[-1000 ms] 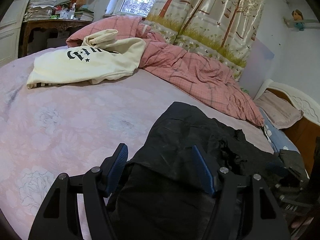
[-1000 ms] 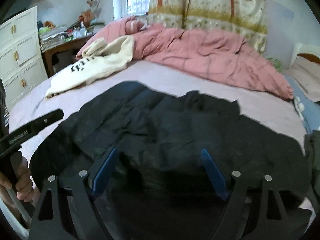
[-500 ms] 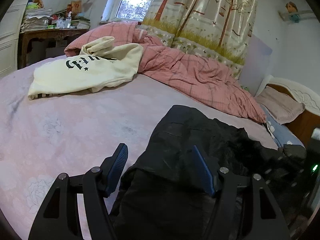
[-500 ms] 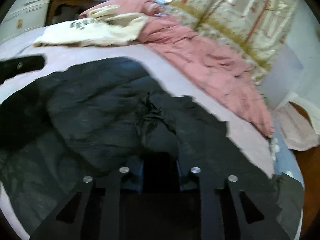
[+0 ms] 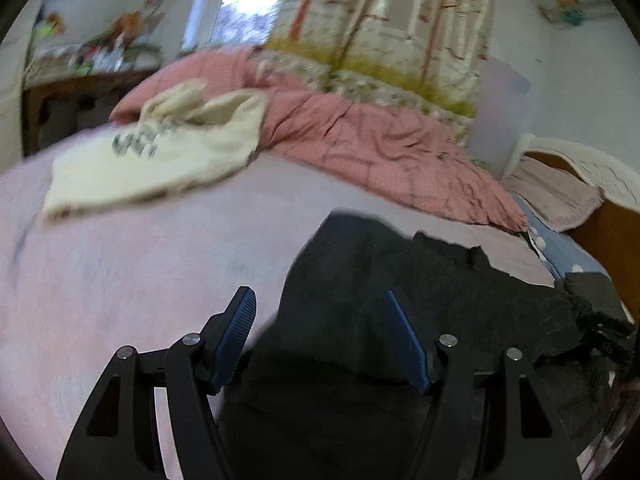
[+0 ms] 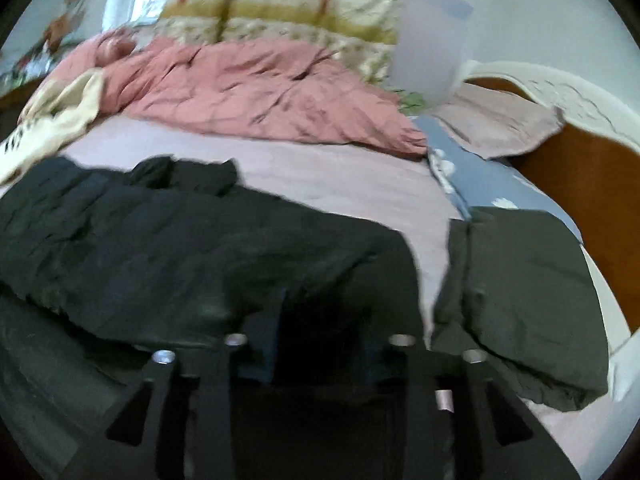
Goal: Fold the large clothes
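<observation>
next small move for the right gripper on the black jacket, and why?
Probably finish opening and draw the right gripper back off the black jacket. Its jaws are opening with dark fabric between them, and the jacket already lies folded over on the bed sheet. The left gripper sits open over the jacket's other edge, gripping nothing. The frame is blurred, so contact is uncertain.

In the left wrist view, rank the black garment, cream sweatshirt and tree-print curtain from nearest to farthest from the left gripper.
From the left gripper:
1. Black garment, right at the fingers, spreading right.
2. Cream sweatshirt, on the bed, far left.
3. Tree-print curtain, behind the pink quilt.
</observation>
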### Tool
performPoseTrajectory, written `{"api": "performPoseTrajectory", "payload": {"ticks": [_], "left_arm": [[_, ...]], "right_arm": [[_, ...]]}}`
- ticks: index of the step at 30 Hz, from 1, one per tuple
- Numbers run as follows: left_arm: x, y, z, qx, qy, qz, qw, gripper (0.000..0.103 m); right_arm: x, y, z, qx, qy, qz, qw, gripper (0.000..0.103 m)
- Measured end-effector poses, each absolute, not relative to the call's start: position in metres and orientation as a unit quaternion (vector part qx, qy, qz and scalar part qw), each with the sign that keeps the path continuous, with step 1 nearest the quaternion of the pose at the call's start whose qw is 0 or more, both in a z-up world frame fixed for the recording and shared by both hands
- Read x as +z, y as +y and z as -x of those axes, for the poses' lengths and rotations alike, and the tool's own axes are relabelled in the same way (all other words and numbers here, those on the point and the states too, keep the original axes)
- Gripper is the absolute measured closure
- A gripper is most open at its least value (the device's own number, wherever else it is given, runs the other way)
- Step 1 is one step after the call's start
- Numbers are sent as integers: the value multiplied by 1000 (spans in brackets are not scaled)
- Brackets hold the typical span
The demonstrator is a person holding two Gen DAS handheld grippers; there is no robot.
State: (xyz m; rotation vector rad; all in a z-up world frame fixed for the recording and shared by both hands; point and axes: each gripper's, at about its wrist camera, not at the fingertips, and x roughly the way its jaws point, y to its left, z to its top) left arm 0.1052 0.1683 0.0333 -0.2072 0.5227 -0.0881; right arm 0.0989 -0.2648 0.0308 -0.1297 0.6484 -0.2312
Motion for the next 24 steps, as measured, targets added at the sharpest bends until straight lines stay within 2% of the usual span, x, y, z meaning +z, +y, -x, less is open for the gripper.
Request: {"api": "performPoseTrajectory", "payload": {"ticks": [3,7,9,10,12,15,17,18,19,20,21,24], "left_arm": [[60,183,-132,-28,242,71,967,35],[62,202,-197,-104,315,117,936,32],[47,204,-233,-132,362,144,911,32],[39,201,-248,-141,383,148,901,32],[13,190,-279,-157,434,145,875,32],[-35,171,-309,-182,505,137,832,32],[-47,170,-310,-193,507,142,828,32],[-43,170,-307,-198,491,143,836,43],[-38,169,-302,-216,480,145,838,82],[-33,168,-296,-225,467,145,843,90],[-24,167,-290,-212,449,127,859,92],[3,163,-266,-176,381,79,904,96]], "right_arm": [[42,-283,-92,-99,303,26,948,36],[51,-312,-96,-123,298,-9,947,35],[49,-333,-106,-116,310,-47,942,22],[45,-340,-115,-99,326,-66,938,19],[30,-355,-135,-35,373,-121,919,18],[5,-366,-154,-10,403,-166,900,18],[-15,-368,-167,-9,426,-169,888,18],[-22,-367,-172,-11,433,-161,887,20],[-28,-364,-177,-9,436,-156,886,26],[-32,-362,-181,-5,439,-154,885,43],[-33,-362,-183,-5,433,-155,888,60],[-20,-356,-179,3,397,-141,907,85]]}}
